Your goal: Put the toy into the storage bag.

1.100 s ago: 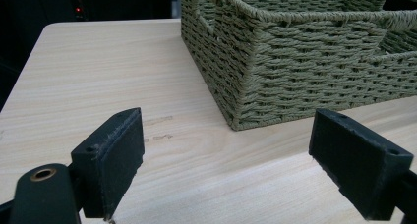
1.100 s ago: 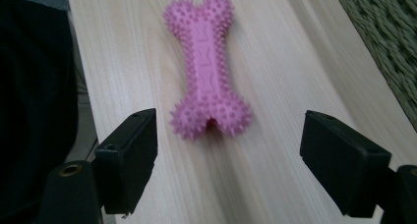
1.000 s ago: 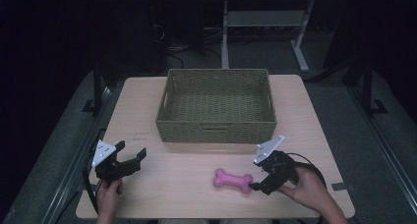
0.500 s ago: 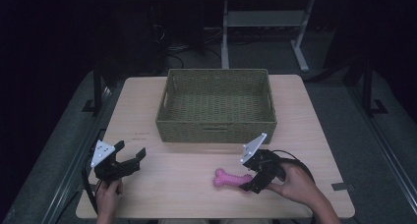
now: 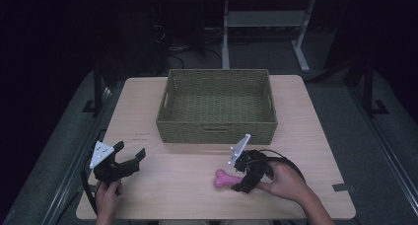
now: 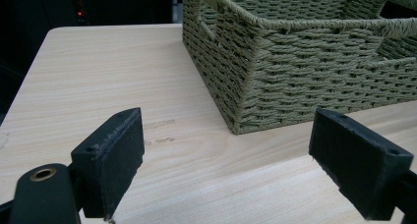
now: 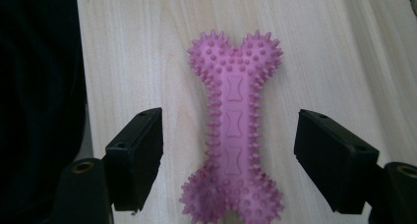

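1. The bench (image 5: 148, 101) has a pale wood-grain top with rounded corners; faint dark marks sit on it in front of the basket's left corner.
2. A woven green basket (image 5: 217, 106) stands at the middle of the far half, with handle slots in its walls.
3. A pink spiky bone toy (image 5: 226, 178) lies flat on the bare wood near the front edge, right of centre, well apart from the basket.
4. The right gripper (image 5: 245, 181) is over the toy; in the right gripper view its fingers (image 7: 135, 160) stand wide, one on each side of the toy's shaft, not touching it.
5. The left gripper (image 5: 129, 161) is held at the front left corner, its fingers (image 6: 110, 157) wide with nothing between them, pointing toward the basket's corner.
6. The room around is dark: a grey floor, a pale metal frame (image 5: 261, 22) behind the bench, and cables on the floor.
7. A strip of grey tape (image 5: 342, 187) lies at the front right.
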A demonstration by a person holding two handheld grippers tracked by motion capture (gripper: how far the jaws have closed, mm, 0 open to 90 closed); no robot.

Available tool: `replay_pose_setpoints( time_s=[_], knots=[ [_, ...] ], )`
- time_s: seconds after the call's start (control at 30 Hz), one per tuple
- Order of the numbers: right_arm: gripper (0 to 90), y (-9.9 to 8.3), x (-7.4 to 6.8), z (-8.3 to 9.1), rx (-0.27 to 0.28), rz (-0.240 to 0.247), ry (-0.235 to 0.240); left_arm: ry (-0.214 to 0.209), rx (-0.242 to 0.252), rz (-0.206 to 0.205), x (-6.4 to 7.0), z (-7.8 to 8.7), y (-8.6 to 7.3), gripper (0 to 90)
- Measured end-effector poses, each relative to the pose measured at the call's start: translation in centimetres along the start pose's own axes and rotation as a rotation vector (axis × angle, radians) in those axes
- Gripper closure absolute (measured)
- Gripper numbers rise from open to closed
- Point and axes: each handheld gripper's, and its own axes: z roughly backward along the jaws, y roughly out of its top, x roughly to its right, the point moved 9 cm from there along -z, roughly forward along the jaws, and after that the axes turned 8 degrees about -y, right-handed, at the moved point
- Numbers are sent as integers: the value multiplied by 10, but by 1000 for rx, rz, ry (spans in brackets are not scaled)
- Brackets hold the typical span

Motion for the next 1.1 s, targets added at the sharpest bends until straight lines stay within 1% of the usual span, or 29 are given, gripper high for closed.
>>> replay_pose_setpoints(
  time_s=[0.1, 0.37, 0.5, 0.63, 0.77, 0.9, 1.1],
  knots=[
    [269, 1, -1, -3, -13, 2, 0, -2, 2, 1, 0, 0, 0, 130],
    [346, -1, -2, -10, -45, 19, 8, -3, 2, 1, 0, 0, 0, 130],
    [376, -1, -2, -14, -58, 20, 12, -1, 2, 1, 1, 0, 0, 130],
    [395, -1, -2, -18, -74, 27, 7, -2, 3, 3, -1, 1, 0, 130],
    [410, -1, -1, -21, -79, 33, -2, -3, 5, 4, 0, 1, 0, 130],
    [451, -1, -1, -24, -90, 39, -10, -4, 6, 4, 0, 1, 0, 130],
    [476, -3, 2, -26, -100, 35, -13, -6, 2, 3, 0, 0, 0, 130]
  ],
)
